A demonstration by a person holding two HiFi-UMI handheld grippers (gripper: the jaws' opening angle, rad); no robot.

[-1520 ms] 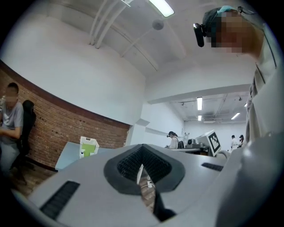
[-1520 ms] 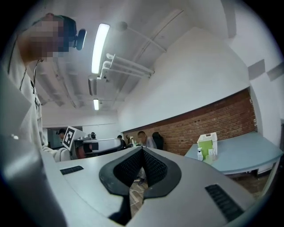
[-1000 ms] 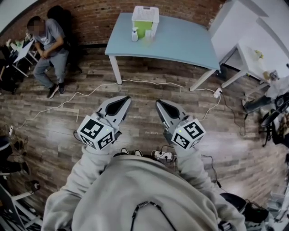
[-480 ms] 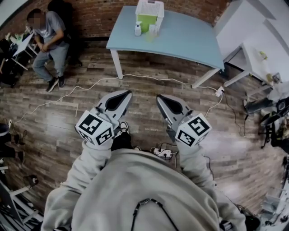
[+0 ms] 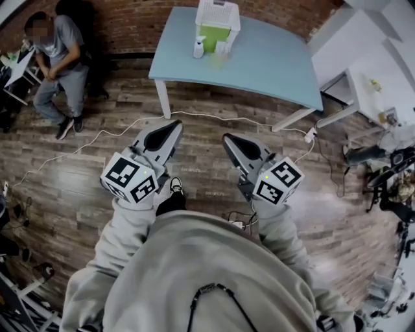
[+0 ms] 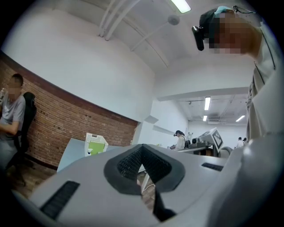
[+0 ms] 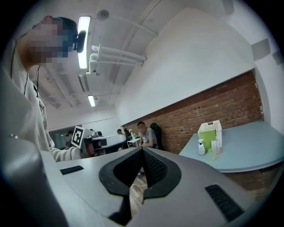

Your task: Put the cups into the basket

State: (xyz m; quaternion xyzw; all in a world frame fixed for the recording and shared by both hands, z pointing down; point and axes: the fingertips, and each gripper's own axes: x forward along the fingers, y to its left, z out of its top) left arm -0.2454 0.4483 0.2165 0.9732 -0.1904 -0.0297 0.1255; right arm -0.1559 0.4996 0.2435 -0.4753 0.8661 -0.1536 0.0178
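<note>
At the far side of the room, a light-blue table (image 5: 266, 65) stands on a wood-plank floor (image 5: 91, 188), close to a brick wall (image 5: 130, 23). A white basket (image 5: 218, 18) with a green insert stands at the table's far edge. The cups (image 5: 222, 48) stand on the tabletop just in front of the basket, outside it, with a spray bottle (image 5: 198, 47) beside them. A white cable (image 5: 214, 117) runs across the floor in front of the table legs. A person (image 5: 55, 58) sits on a chair at the far left, near the wall. White tables (image 5: 376, 71) occupy the right side.

The left gripper (image 5: 174, 126) and the right gripper (image 5: 229, 139) are held side by side over the floor, well apart from the table, both pointing toward it. Each has its jaws clenched together with nothing between them.
</note>
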